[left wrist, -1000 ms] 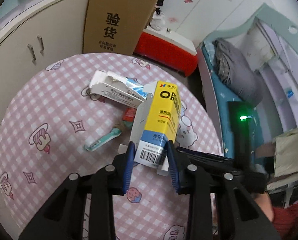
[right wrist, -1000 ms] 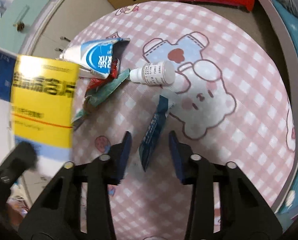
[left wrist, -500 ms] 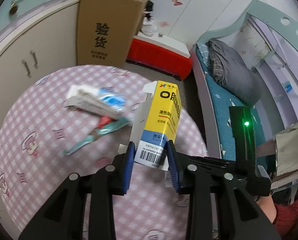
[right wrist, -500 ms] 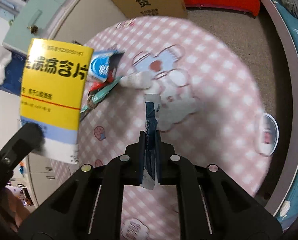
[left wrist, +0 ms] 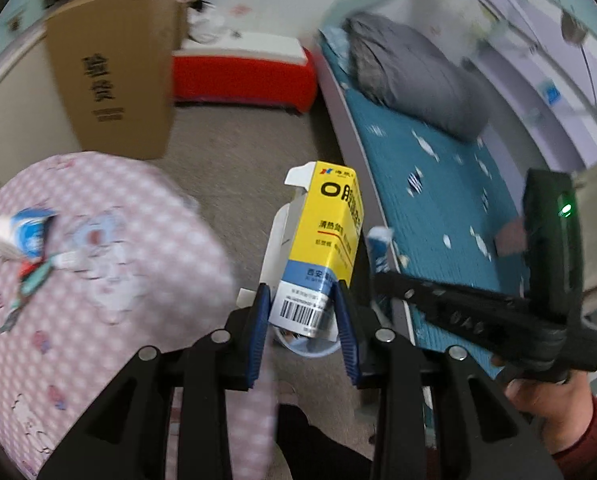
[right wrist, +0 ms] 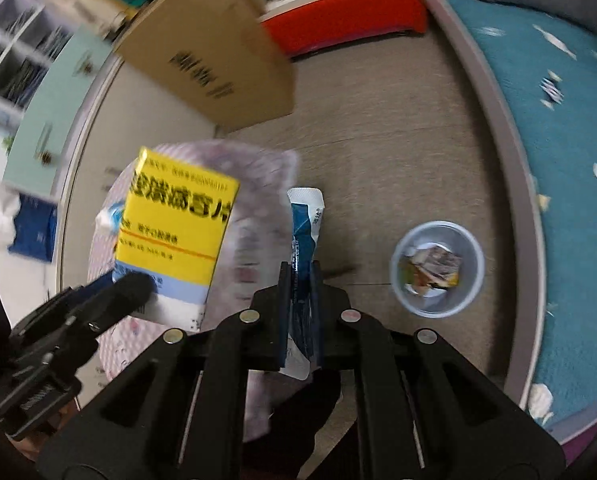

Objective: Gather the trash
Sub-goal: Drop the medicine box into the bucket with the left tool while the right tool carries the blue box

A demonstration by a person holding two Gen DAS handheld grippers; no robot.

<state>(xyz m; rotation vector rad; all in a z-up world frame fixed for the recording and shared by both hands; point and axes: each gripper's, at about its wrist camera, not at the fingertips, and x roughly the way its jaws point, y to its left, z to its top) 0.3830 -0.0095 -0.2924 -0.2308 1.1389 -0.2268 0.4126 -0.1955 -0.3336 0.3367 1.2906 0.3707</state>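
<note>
Now left gripper (left wrist: 302,312) tilted steeply downward, blue pads clamped on barcode end of yellow medicine box (left wrist: 325,240), box standing up from jaws above floor, off edge of pink checked table (left wrist: 98,320). Right gripper (right wrist: 300,292) same downward tilt, jaws pinched tight on flat blue sachet (right wrist: 304,236), top sticking up past fingertips. Right hand (left wrist: 546,396) in red sleeve grips handle. White bin (right wrist: 437,268) with scraps on floor, right of sachet, beside teal bed (right wrist: 570,160). Crumpled wrappers (left wrist: 22,240) left on table.

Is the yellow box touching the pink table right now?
Apart. In the left wrist view, the yellow box is clamped in the left hand-held gripper out over bare floor, beyond the pink table's edge.
</note>
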